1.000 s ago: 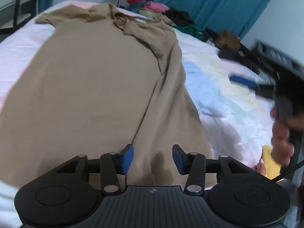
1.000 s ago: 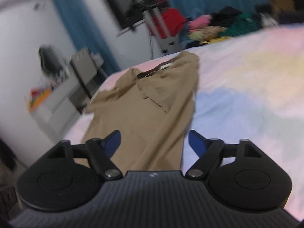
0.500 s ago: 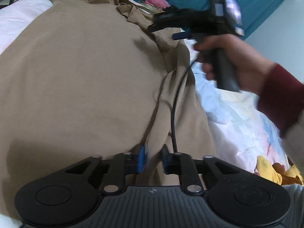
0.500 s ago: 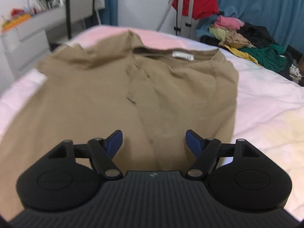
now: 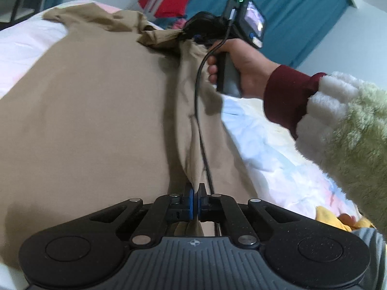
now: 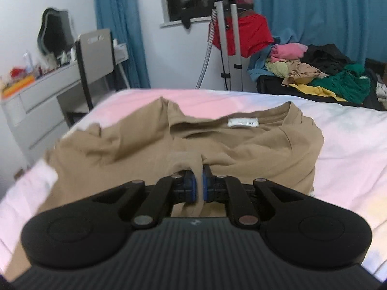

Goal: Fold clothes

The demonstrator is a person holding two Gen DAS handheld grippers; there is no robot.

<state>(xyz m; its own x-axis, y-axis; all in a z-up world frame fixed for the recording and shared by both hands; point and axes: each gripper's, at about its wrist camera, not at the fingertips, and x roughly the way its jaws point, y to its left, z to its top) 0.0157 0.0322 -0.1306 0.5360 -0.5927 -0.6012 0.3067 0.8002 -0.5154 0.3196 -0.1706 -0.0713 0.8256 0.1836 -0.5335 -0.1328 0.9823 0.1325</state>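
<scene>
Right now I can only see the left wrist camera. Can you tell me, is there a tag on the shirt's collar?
Observer: Yes, a white tag sits inside the collar of the tan shirt, seen from the right wrist view.
Operator: Is the right gripper really pinching the shirt?
Observer: Yes. The right gripper is shut on a fold of cloth near the shoulder; tan fabric bunches up between its blue pads.
Operator: What's past the bed over there?
Observer: A pile of clothes, pink, black, green and yellow, lies beyond the bed, and a grey dresser stands on the other side.
</scene>
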